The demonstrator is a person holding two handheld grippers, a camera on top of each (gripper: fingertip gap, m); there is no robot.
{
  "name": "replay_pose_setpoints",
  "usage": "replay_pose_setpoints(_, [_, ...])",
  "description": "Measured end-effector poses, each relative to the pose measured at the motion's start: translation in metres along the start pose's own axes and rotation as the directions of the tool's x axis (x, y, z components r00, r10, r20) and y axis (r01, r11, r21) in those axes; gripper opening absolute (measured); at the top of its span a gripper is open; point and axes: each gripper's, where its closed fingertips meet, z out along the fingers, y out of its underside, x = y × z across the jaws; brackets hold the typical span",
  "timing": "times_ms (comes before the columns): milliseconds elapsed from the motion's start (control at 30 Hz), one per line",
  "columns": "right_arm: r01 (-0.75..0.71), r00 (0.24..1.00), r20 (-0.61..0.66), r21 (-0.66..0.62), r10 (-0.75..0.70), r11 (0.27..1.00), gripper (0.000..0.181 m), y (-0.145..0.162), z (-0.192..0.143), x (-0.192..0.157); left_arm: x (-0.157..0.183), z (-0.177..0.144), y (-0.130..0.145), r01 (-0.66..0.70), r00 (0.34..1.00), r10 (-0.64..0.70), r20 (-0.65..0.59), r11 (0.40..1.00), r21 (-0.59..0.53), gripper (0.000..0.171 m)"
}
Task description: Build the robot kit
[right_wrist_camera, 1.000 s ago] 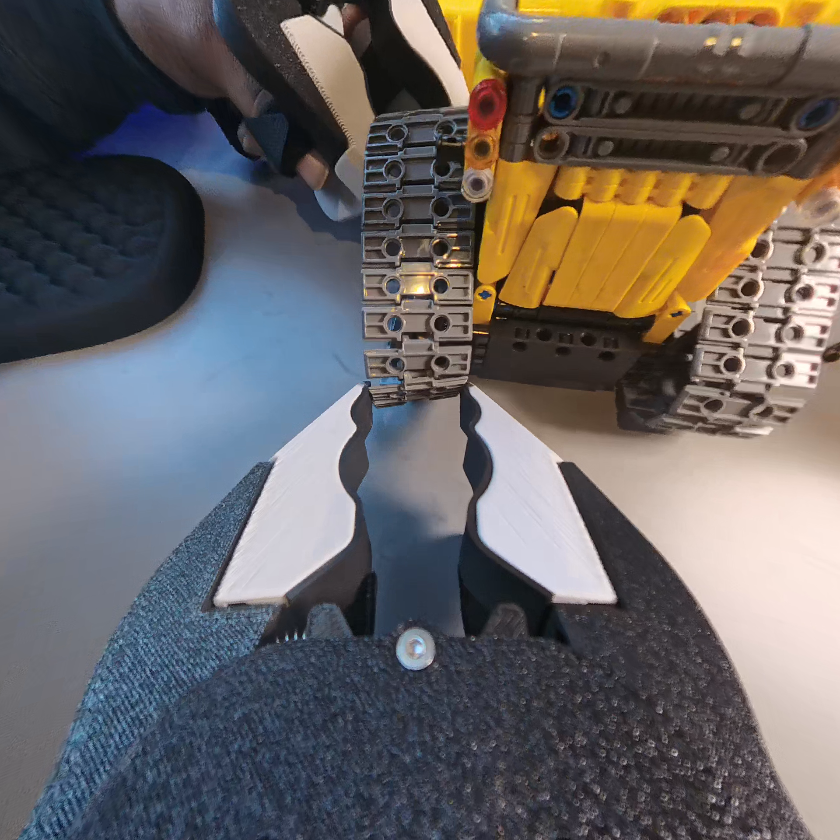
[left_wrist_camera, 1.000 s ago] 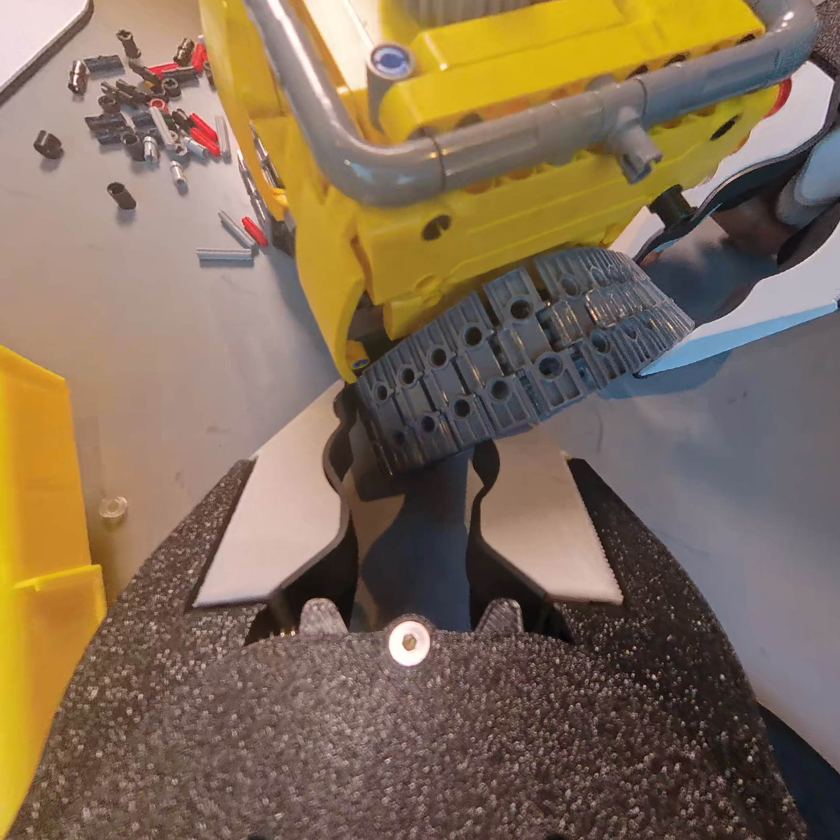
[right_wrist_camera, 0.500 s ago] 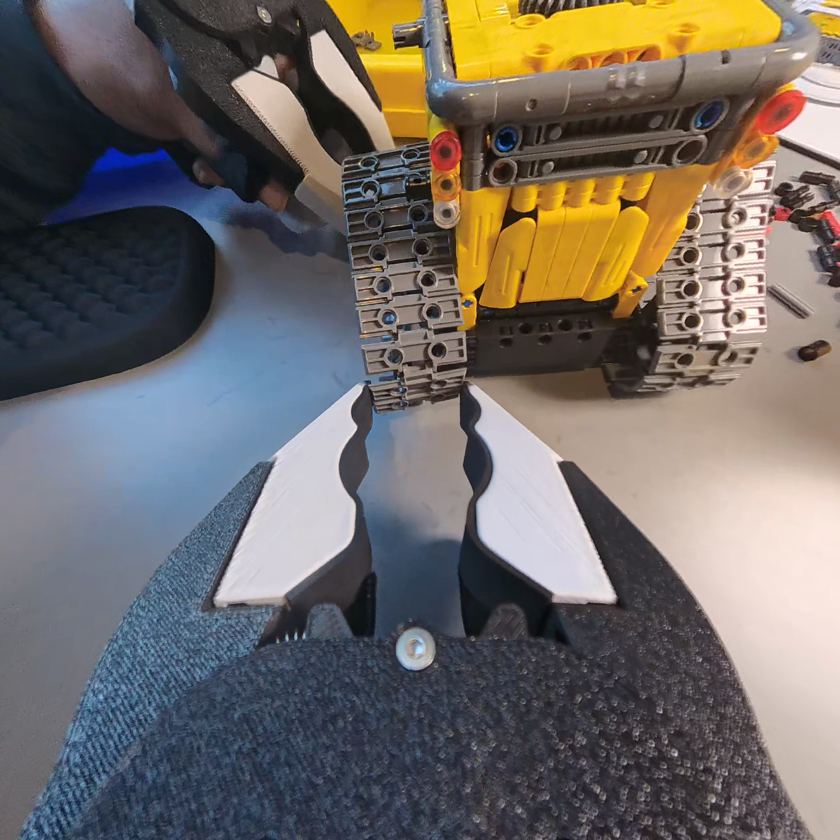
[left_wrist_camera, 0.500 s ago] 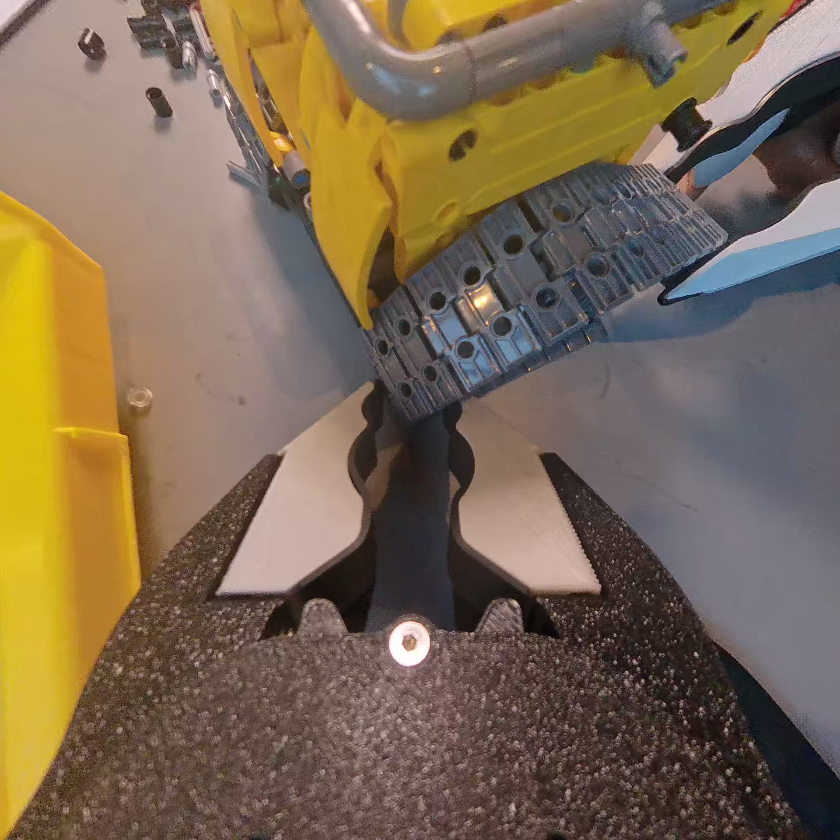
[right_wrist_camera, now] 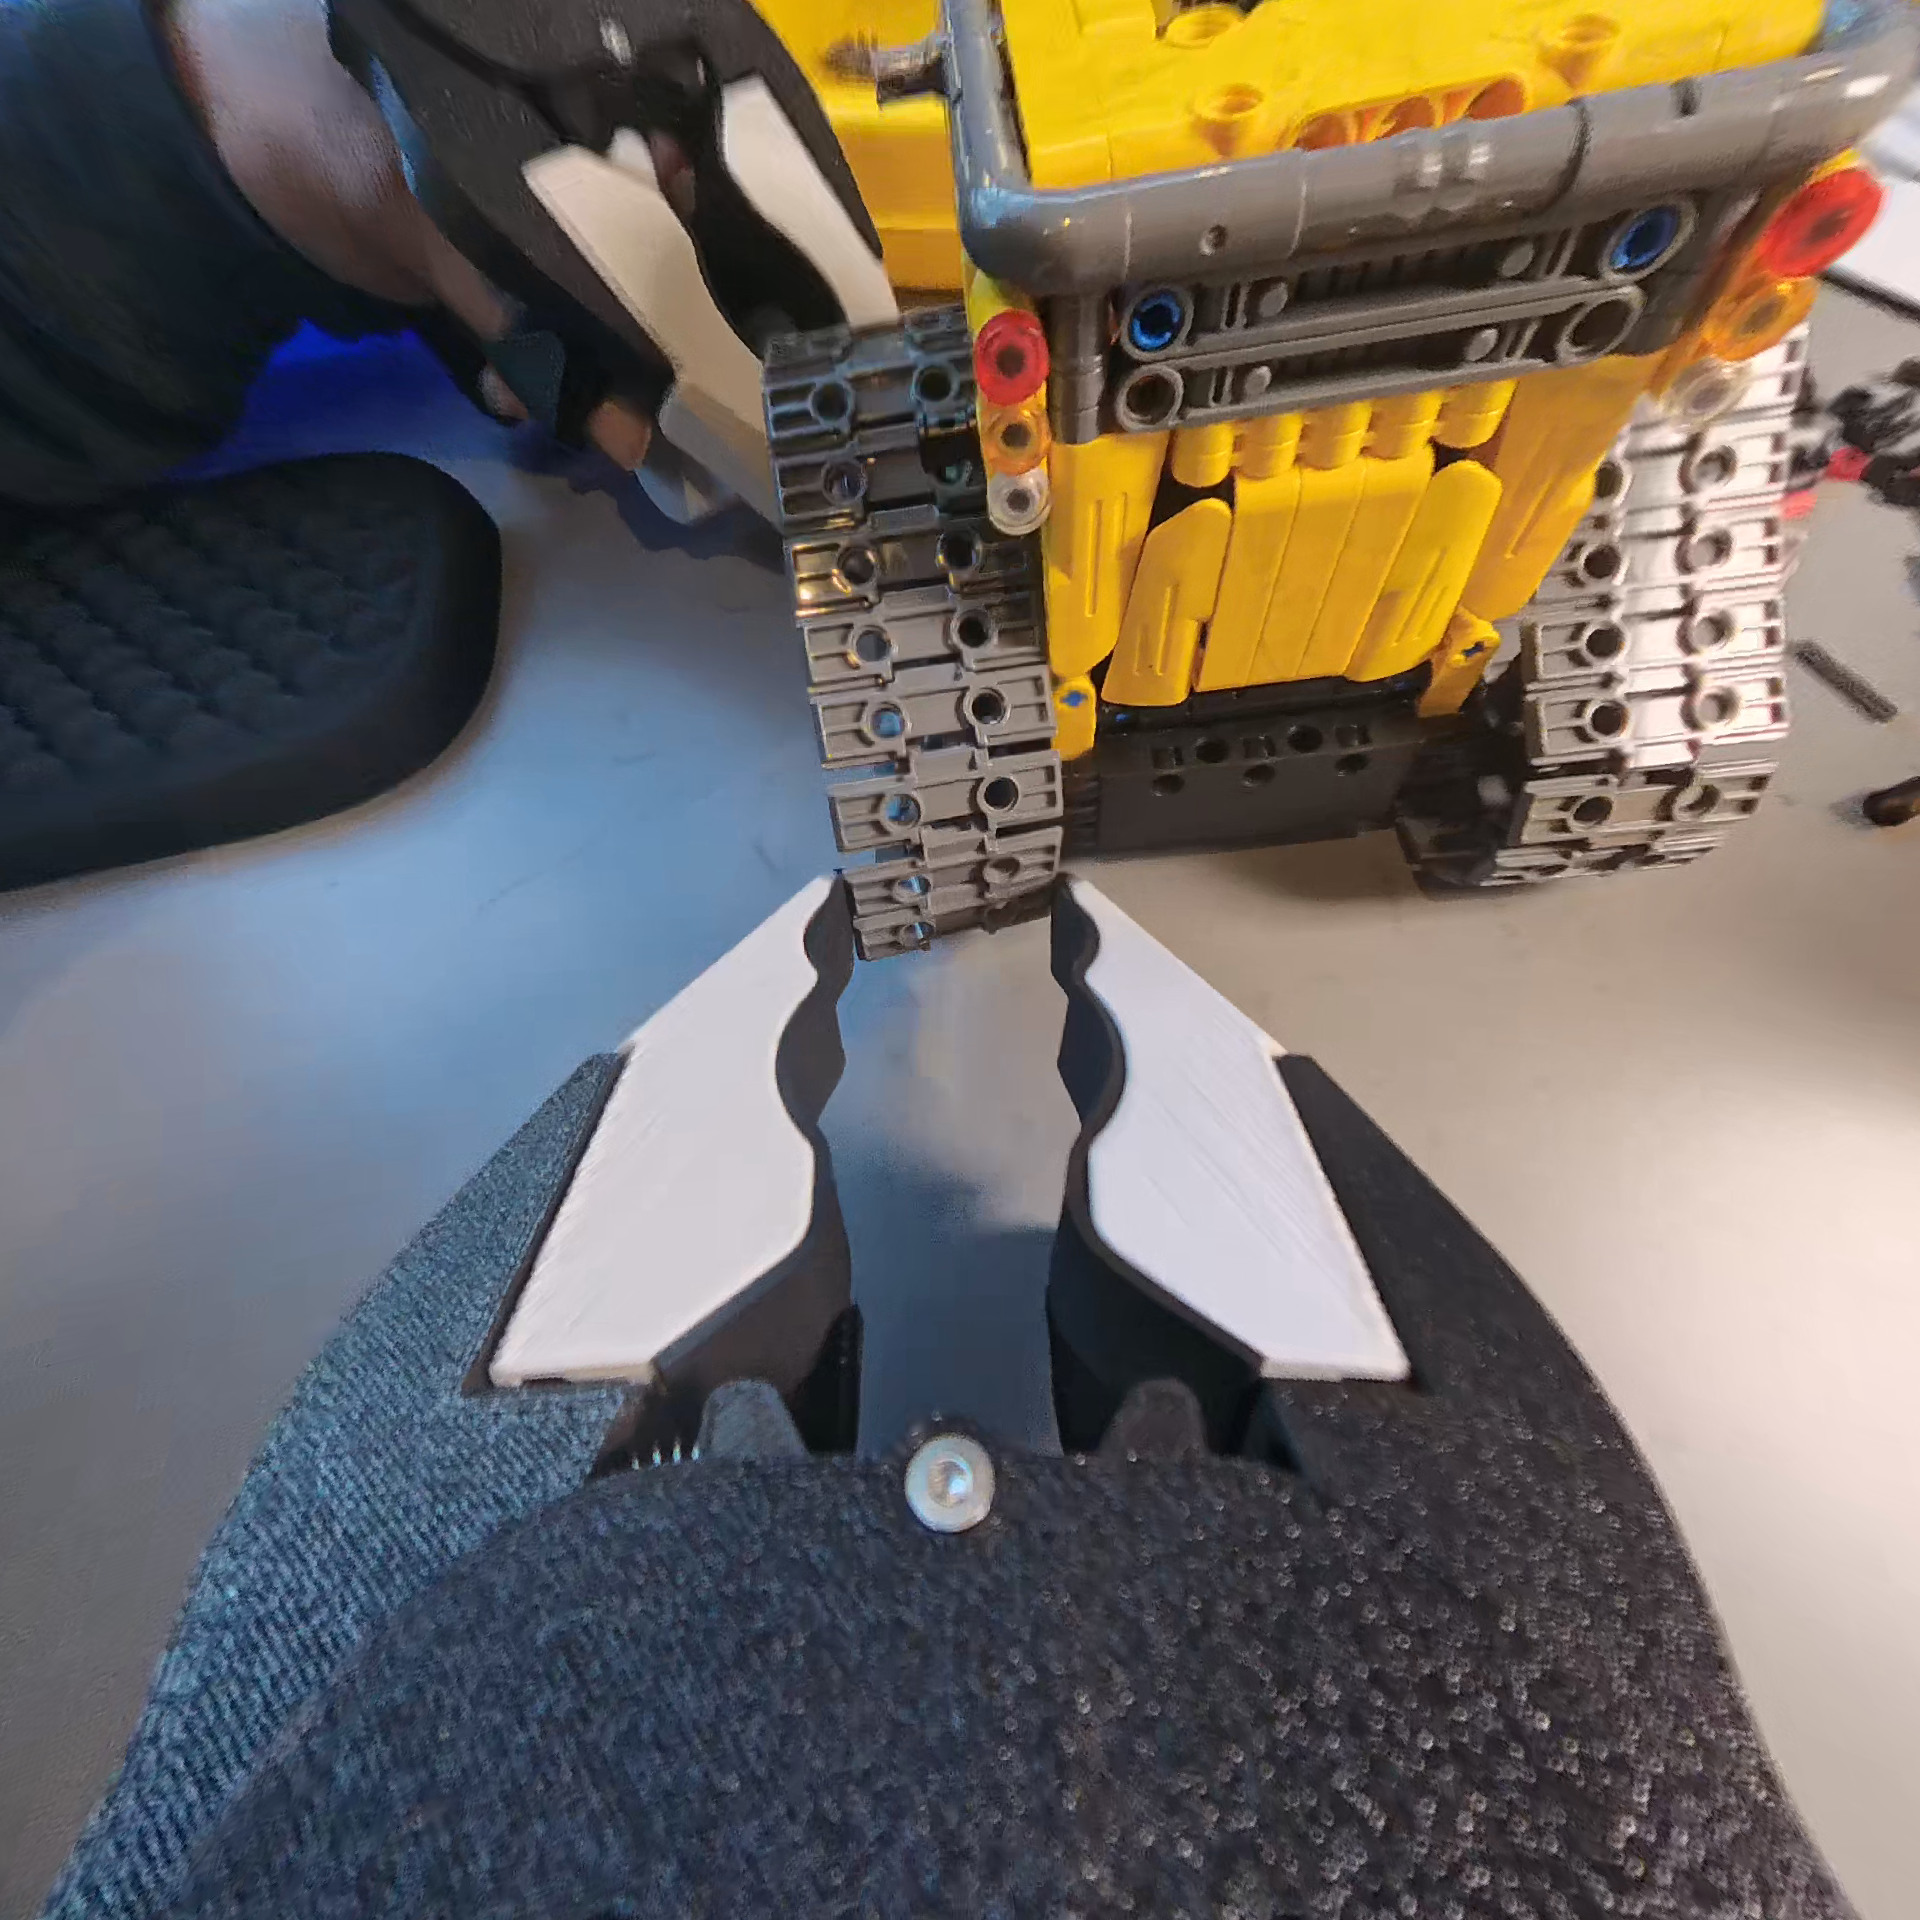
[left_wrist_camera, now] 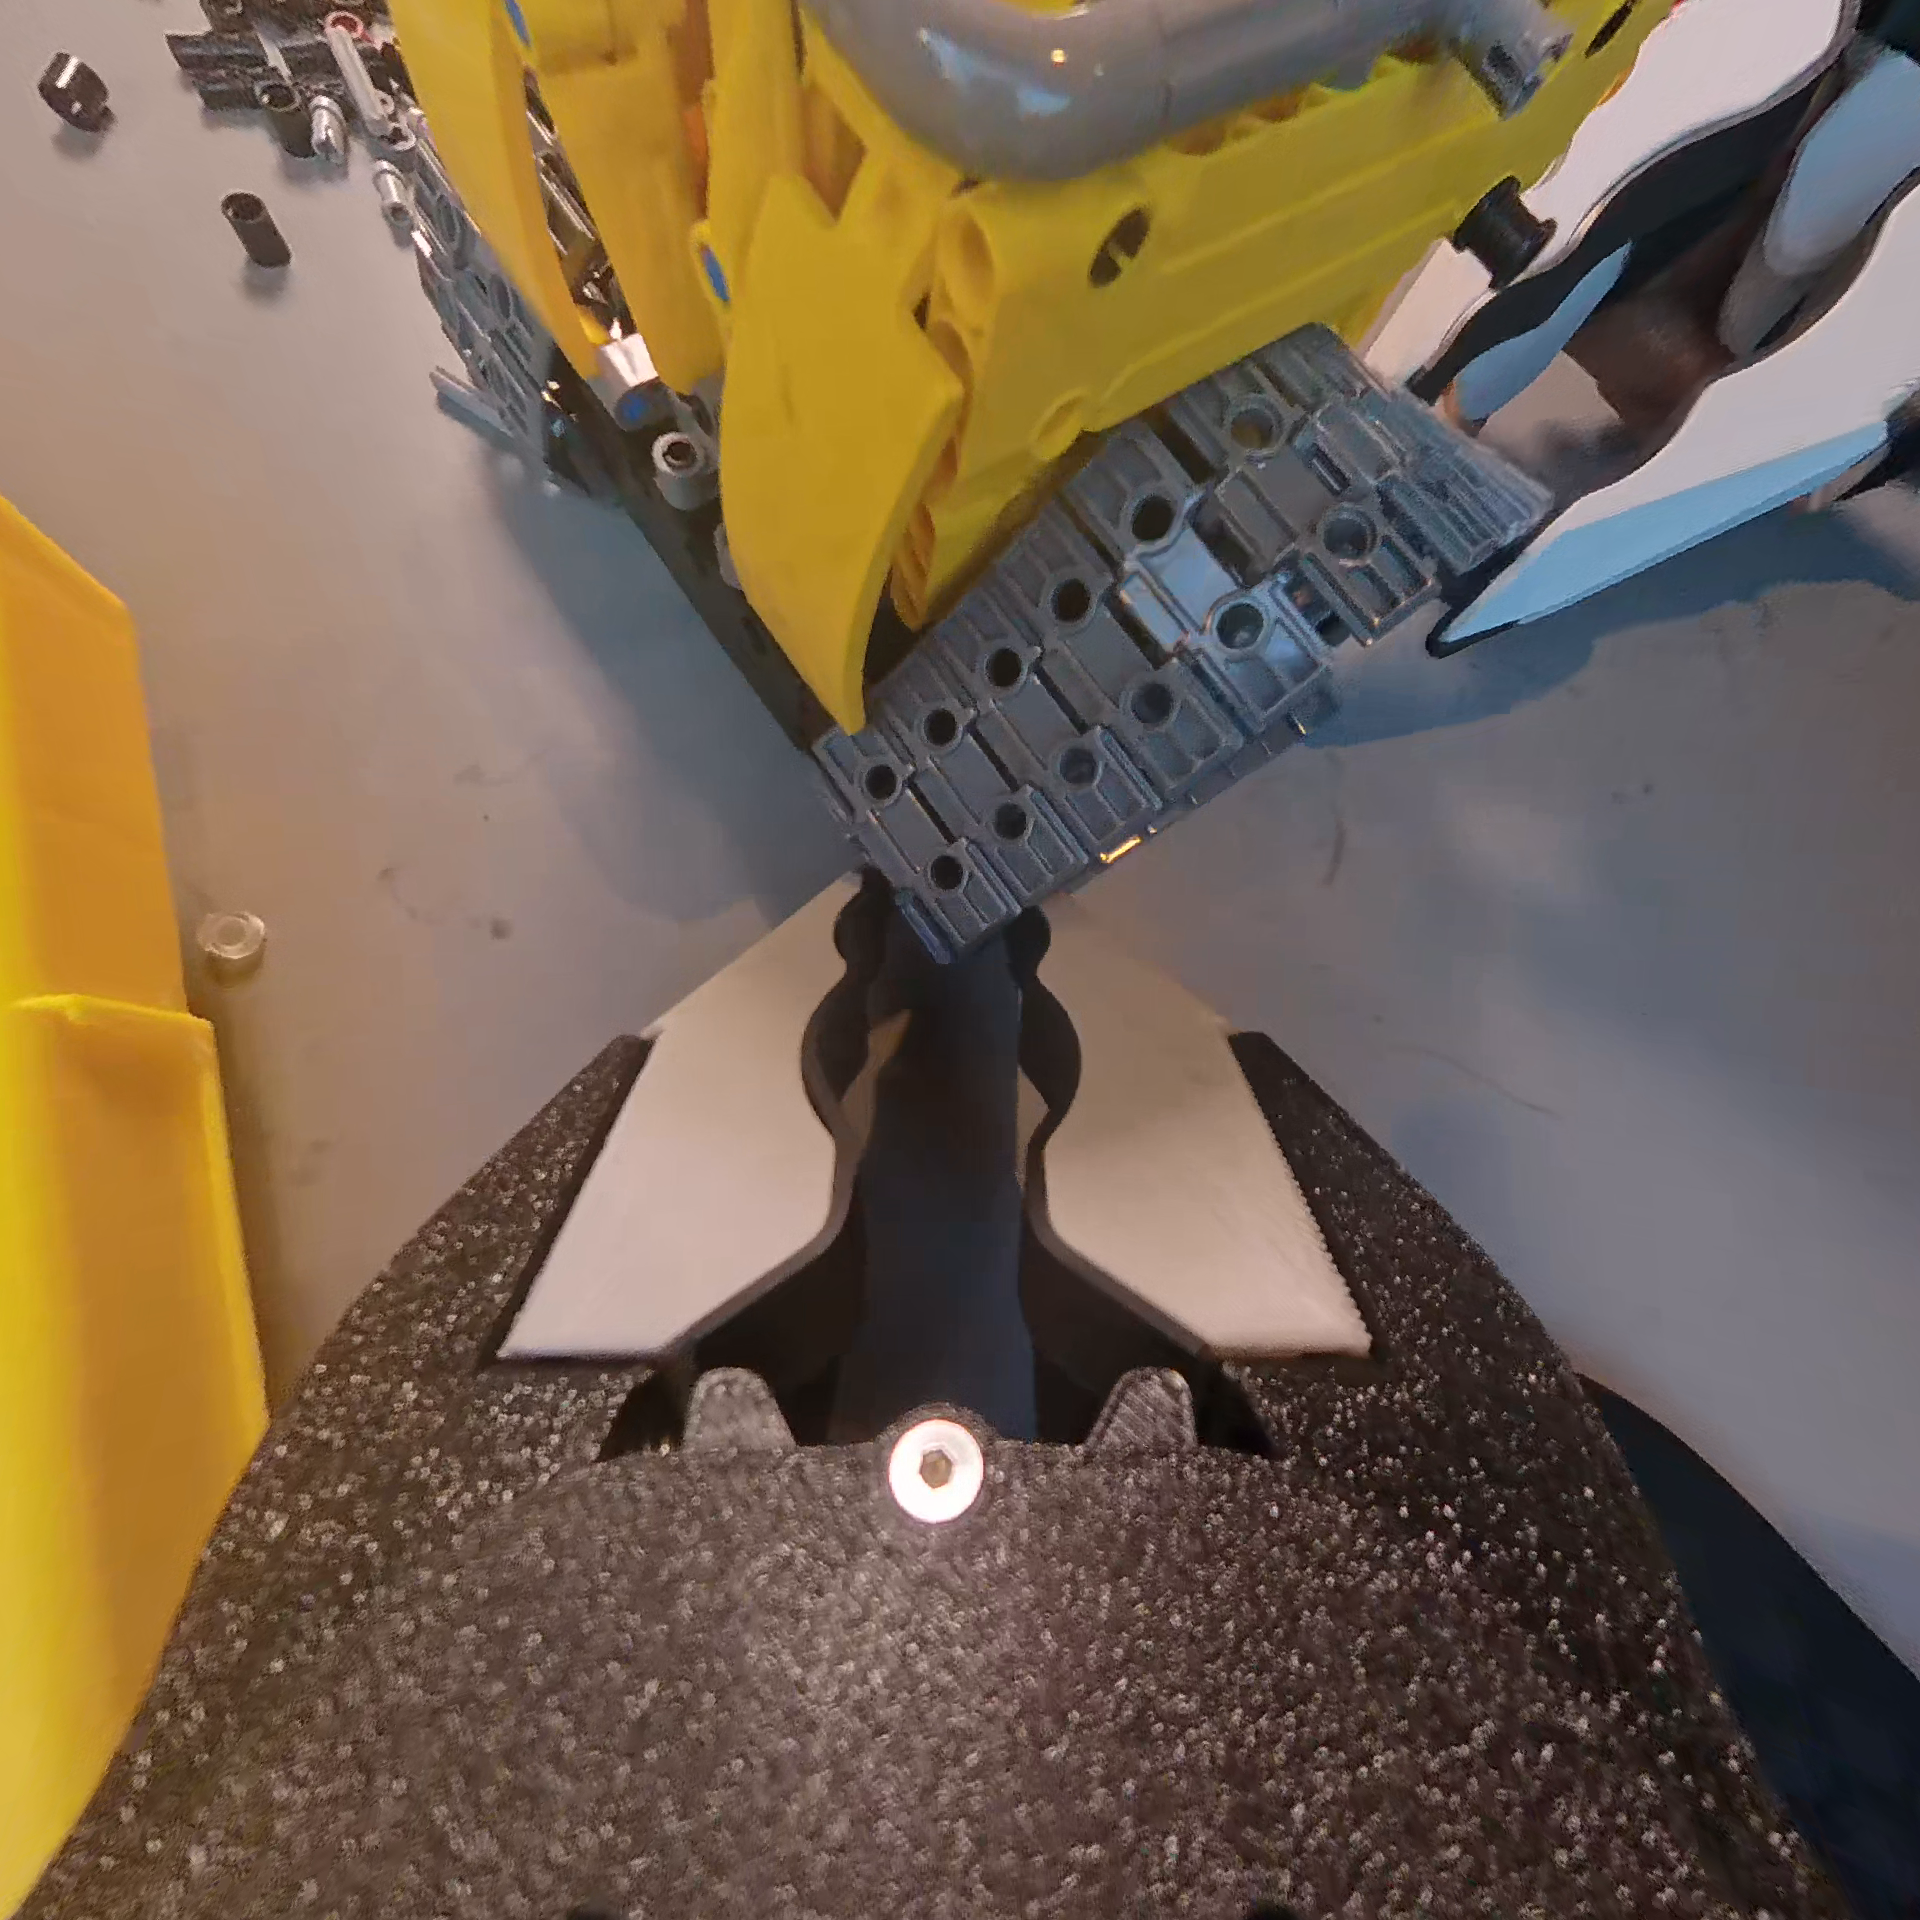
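Left gripper [left_wrist_camera: 951,914] and right gripper [right_wrist_camera: 951,904], jaws each closed on opposite ends of one grey track [right_wrist_camera: 925,665] of the yellow tracked model [right_wrist_camera: 1299,561]; its long axis runs between them

One yellow brick-built vehicle [right_wrist_camera: 1299,582] on two grey link tracks [right_wrist_camera: 925,644], two grippers [right_wrist_camera: 951,920] at it, one yellow bin [left_wrist_camera: 94,1195], one dark cushioned pad [right_wrist_camera: 208,665], and a scatter of small loose pins [left_wrist_camera: 281,78] too many to count
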Motion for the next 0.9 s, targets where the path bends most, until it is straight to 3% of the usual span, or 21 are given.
replay_pose_setpoints(133, [0.016,1.0,-0.01,-0.015,-0.016,1.0,0.038,0.004,0.001,0.0,-0.001,-0.007,-0.003,-0.008,1.0,0.008,0.006,1.0,-0.013,0.039])
replay_pose_setpoints(233, [0.048,0.999,-0.022,-0.044,-0.049,0.998,0.038,0.006,0.003,-0.001,0.0,-0.01,-0.009,0.017,1.0,-0.016,-0.022,0.999,0.03,0.038])
replay_pose_setpoints(433, [0.043,0.999,-0.016,-0.079,-0.045,0.996,0.038,0.012,0.004,-0.001,0.001,0.001,-0.001,-0.02,1.0,0.02,0.008,1.0,-0.015,0.024])
replay_pose_setpoints(900, [0.089,0.994,-0.053,-0.162,-0.099,0.983,0.037,0.027,-0.006,0.005,0.018,0.005,0.001,-0.058,0.998,0.057,-0.034,0.998,-0.032,0.023])
